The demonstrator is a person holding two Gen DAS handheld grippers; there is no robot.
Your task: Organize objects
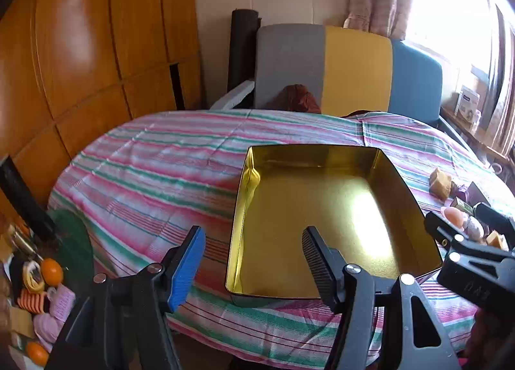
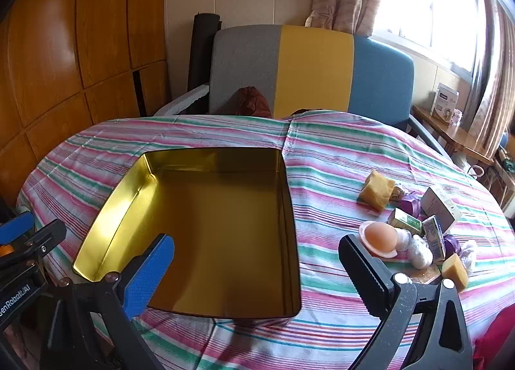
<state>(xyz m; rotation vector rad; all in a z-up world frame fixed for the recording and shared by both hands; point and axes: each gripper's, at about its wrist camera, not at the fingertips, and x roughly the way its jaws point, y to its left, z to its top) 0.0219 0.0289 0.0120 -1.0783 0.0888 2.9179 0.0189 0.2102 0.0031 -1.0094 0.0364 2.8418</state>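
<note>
Right wrist view shows the gold tin (image 2: 209, 225) sitting empty in the middle of the striped surface (image 2: 338, 151), with the pile of small stuff off to its right: a peach egg cup (image 2: 379, 238), a foil ball (image 2: 420, 252), a couple of little cartons (image 2: 405, 219), a yellow block (image 2: 454, 270) nearest and a wrapped yellow cake (image 2: 376, 189) farthest. The right claw (image 2: 257, 268) is spread as wide as it goes, nothing in it, hovering over the tin's near right corner. The left claw (image 1: 254, 260) is also spread and empty, straddling the tin's near left wall.

Biggest risk is probably that pile. Everything's touching or nearly so, meaning a wide claw going for the egg cup could shove the foil ball or tip a carton. The egg shape looks smooth and round, so it might squirt out. The tin looks light too, and a bump on its wall could slide it on the cloth.
</note>
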